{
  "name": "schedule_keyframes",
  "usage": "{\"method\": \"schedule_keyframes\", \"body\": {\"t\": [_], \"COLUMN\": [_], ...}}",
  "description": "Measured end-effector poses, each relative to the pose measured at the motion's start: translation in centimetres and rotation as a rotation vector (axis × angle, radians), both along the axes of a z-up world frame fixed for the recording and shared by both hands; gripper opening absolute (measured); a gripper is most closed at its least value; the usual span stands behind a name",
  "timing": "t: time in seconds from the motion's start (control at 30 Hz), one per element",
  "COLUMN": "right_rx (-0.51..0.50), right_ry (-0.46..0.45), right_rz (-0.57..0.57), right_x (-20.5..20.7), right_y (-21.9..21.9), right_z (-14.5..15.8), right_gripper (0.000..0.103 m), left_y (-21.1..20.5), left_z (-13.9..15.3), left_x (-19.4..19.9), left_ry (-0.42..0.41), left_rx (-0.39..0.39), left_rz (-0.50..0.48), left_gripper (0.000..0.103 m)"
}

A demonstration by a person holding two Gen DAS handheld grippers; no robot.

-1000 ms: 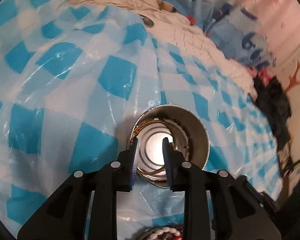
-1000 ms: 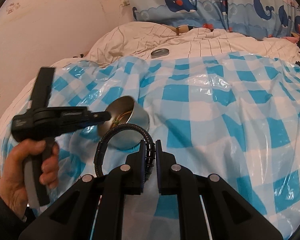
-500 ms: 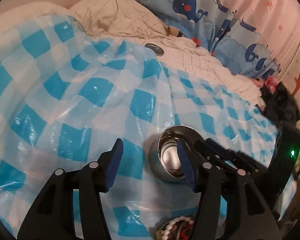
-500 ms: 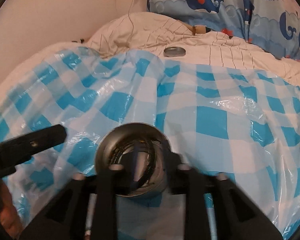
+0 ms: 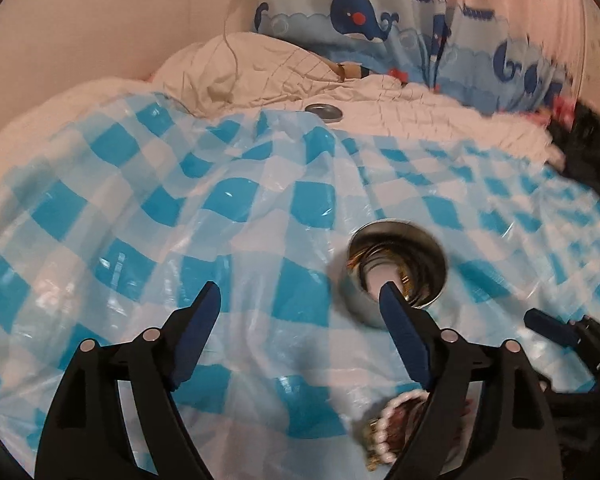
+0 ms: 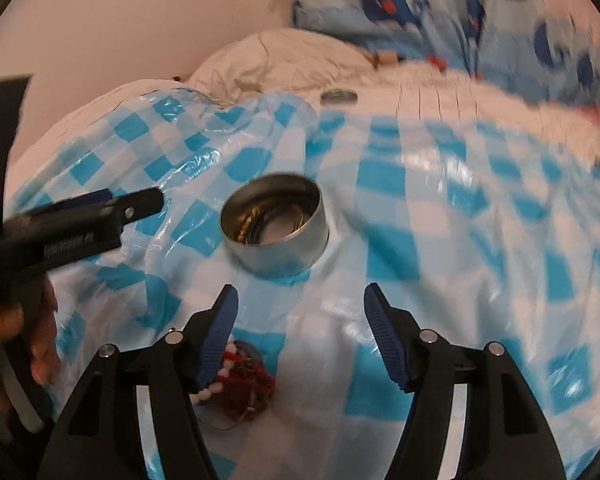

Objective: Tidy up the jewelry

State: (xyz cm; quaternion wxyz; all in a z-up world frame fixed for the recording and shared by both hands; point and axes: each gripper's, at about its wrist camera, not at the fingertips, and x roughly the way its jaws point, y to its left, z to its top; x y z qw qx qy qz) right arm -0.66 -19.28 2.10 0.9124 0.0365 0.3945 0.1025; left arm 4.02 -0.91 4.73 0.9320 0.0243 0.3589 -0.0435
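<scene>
- Both tongs have just been opening: the left tongs (image 5: 300, 300) are standing wide apart with nothing between them, and so are the right tongs (image 6: 300, 304)
- The round tin (image 6: 274, 226) is sitting on the checked plastic sheet (image 5: 140, 220) over the bed, already holding dark and gold bangles
- The beaded jewelry (image 6: 236, 384) is lying loose near the right tongs; closing on the bead strand low and lifting straight looks best
- Only the right view is showing the person's hand (image 6: 16, 340); the lid (image 5: 323, 111) is clearer in the left
</scene>
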Motion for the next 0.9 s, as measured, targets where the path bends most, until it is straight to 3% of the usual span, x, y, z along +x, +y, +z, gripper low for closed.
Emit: {"method": "schedule_keyframes", "body": {"t": [0.1, 0.27, 0.43, 0.7, 0.83, 0.9], "right_rx": [0.031, -0.022, -0.027, -0.036, -0.036, -0.036], "right_ry": [-0.018, -0.049, -0.037, -0.033, -0.033, -0.035], "right_rz": [0.004, 0.010, 0.012, 0.031, 0.031, 0.032], "right_x": [0.4, 0.2, 0.6, 0.6, 0.5, 0.5], "right_y": [0.5, 1.2, 1.4, 1.8, 1.7, 1.8], "right_z": [0.1, -0.4, -1.1, -1.6, -1.5, -1.5], "right_gripper": [0.065, 0.067, 0.069, 0.072, 0.072, 0.072], "left_y": [-0.7, -1.2, -1.9, -2.4, -2.6, -2.3], "left_z": [0.2, 1.0, 1.4, 1.4, 1.2, 1.0], "left_x": [-0.8, -1.3, -1.9, -2.0, -1.6, -1.2], "left_ry": [-0.037, -0.077, -0.125, -0.137, -0.106, -0.074], "left_rx": [0.105, 0.162, 0.272, 0.303, 0.258, 0.200], "left_rz": [-0.002, -0.008, -0.004, -0.013, -0.036, -0.050], "left_gripper": [0.078, 0.078, 0.079, 0.082, 0.082, 0.083]}}
